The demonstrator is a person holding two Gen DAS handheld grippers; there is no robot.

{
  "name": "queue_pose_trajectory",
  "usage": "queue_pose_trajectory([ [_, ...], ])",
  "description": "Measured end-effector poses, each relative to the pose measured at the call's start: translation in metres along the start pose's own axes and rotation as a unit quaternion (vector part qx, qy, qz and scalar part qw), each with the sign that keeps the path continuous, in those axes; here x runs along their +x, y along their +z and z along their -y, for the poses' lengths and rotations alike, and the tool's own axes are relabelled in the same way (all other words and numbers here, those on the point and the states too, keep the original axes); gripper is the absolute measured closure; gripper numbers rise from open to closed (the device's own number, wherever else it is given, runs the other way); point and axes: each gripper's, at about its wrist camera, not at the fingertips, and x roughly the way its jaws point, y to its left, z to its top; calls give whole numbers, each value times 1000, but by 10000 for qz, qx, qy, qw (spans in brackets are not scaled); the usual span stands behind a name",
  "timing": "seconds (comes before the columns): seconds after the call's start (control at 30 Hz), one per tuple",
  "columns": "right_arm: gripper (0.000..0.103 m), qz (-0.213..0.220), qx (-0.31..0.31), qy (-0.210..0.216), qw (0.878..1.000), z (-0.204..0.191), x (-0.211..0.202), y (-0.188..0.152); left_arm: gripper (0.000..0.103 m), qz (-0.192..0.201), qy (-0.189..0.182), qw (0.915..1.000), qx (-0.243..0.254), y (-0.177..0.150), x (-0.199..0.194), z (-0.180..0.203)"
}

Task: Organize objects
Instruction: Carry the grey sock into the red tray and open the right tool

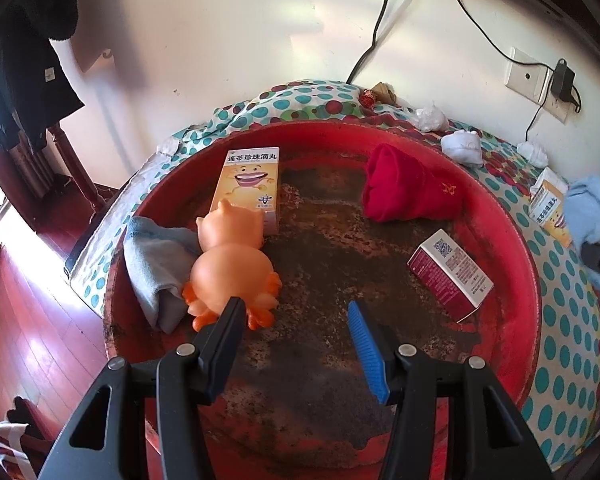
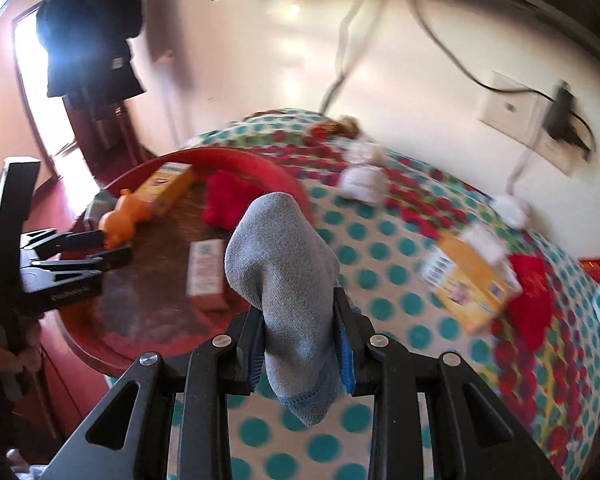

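A red round basin (image 1: 512, 240) sits on a dotted cloth. In it lie an orange rubber toy (image 1: 230, 268), a yellow medicine box (image 1: 250, 184), a grey cloth (image 1: 156, 264), a red cloth (image 1: 408, 188) and a maroon box (image 1: 450, 274). My left gripper (image 1: 296, 312) is open and empty over the basin, its left finger beside the toy. My right gripper (image 2: 300, 312) is shut on a grey-blue cloth (image 2: 288, 276), held above the dotted cloth beside the basin (image 2: 284, 176). The left gripper (image 2: 112, 246) shows in the right wrist view.
On the dotted cloth (image 2: 400, 276) lie a yellow box (image 2: 468, 284), a red cloth (image 2: 530, 296) and white crumpled wads (image 2: 362, 180). Cables and a wall socket (image 1: 530, 78) are behind. A dark coat (image 1: 24, 52) hangs at the left over a red wood floor.
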Motion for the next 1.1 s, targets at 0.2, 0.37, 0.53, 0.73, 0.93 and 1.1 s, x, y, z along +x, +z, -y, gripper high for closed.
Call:
queue_pose_trajectory([
  [0.2,75,-62,-283,256,9993,-37,13,12,48,58,-190,9997,-143,2,-4,-7],
  [0.37,75,-169,-418,352,9984,-56,28,21,48,236,-499,9982,-219,5,-15,-16],
  [0.53,75,-256,-401,413,9980,-65,42,28,38,421,-1003,9939,-179,6,-27,-25],
  [0.73,75,-339,-429,366,9978,-65,55,35,30,391,-1193,9910,-466,8,-23,-38],
  [0.93,75,-490,-353,282,9978,-58,73,43,30,338,-1126,9916,-539,7,-19,-41],
  [1.1,75,-567,-349,102,9977,-51,87,50,30,298,-1064,9926,-503,6,-16,-40],
])
